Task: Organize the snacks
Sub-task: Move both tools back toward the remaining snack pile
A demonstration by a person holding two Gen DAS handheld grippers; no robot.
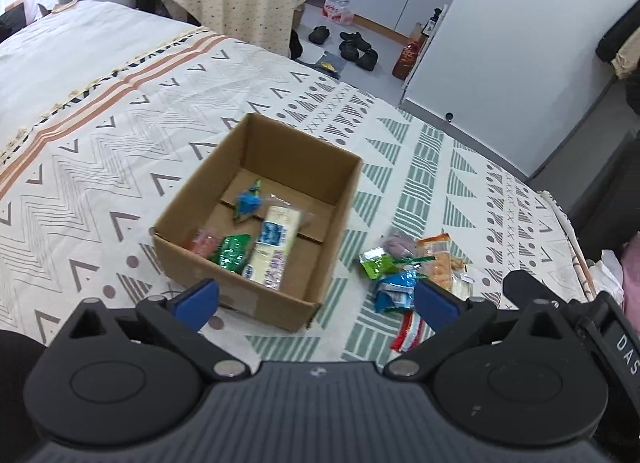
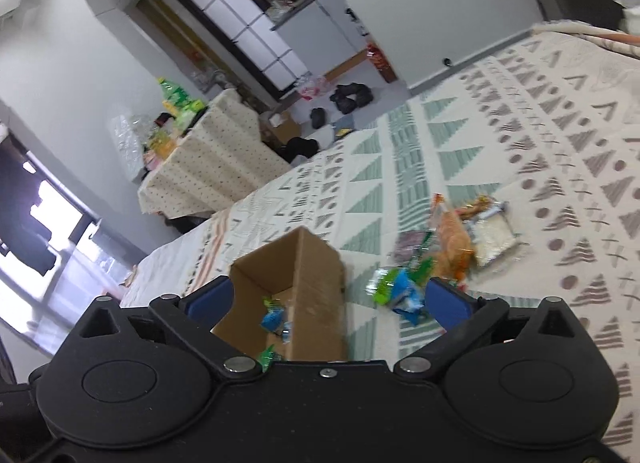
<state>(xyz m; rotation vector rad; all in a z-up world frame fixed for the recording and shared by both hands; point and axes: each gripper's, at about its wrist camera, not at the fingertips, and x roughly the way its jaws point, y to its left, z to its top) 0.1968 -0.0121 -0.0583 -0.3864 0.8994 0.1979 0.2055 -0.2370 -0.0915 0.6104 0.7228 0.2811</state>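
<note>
An open brown cardboard box (image 1: 256,219) sits on a bed covered by a white quilt with grey, green and orange geometric patterns (image 1: 120,151), and inside it lie a blue candy wrapper (image 1: 249,203), a long pale-yellow packet with blue labels (image 1: 272,247), a green foil packet (image 1: 232,253) and a pinkish snack near the front wall. To the right of the box, loose on the quilt, is a small heap of snack packets (image 1: 408,271) in green, blue, orange and red. The left gripper (image 1: 316,301) and the right gripper (image 2: 326,301) both hover over the near side of the box with their blue-padded jaws wide apart and nothing between them.
</note>
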